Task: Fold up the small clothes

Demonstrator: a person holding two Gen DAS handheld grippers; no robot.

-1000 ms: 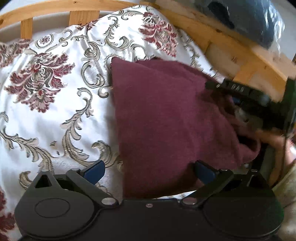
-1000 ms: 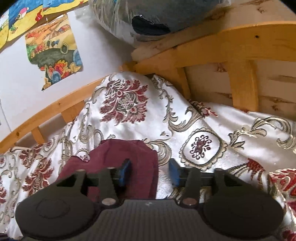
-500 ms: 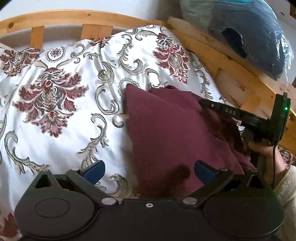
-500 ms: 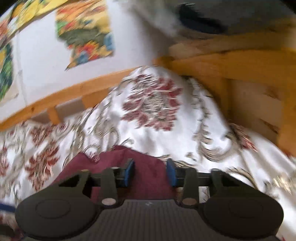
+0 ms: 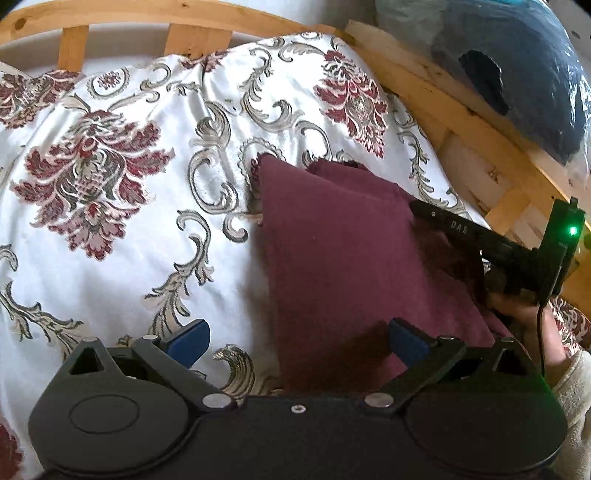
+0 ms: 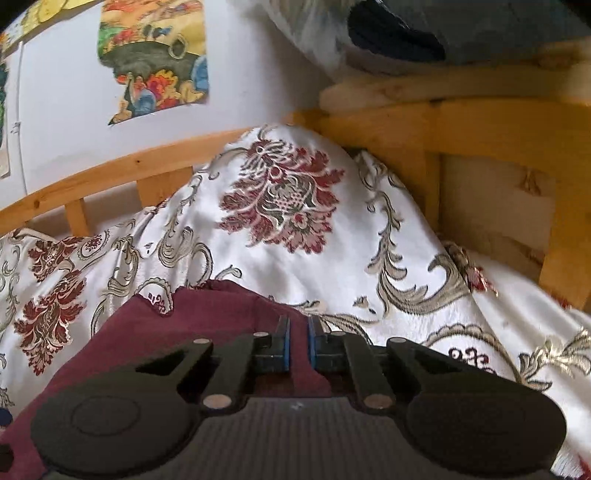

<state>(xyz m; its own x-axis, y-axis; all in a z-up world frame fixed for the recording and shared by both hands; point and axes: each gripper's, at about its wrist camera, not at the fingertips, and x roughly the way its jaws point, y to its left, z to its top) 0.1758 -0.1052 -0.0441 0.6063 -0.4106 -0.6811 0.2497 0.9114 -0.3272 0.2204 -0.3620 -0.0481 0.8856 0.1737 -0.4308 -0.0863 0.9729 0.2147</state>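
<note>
A maroon cloth (image 5: 343, 258) lies folded on a white bedspread with red flowers (image 5: 110, 206). My left gripper (image 5: 297, 341) is open above the cloth's near left edge, its right finger over the cloth and its left finger over the bedspread. The right gripper's body (image 5: 480, 240) shows at the cloth's right side. In the right wrist view my right gripper (image 6: 297, 338) is nearly closed, its blue pads pinching the right edge of the maroon cloth (image 6: 207, 325).
A wooden bed rail (image 5: 199, 22) runs along the back and right. A dark bundle in clear plastic (image 5: 517, 70) sits on the rail at the top right. Colourful pictures (image 6: 155, 55) hang on the white wall.
My right gripper has narrowed from half open to pinching the cloth's edge. My left gripper has pulled back, so more bedspread shows; it stays open.
</note>
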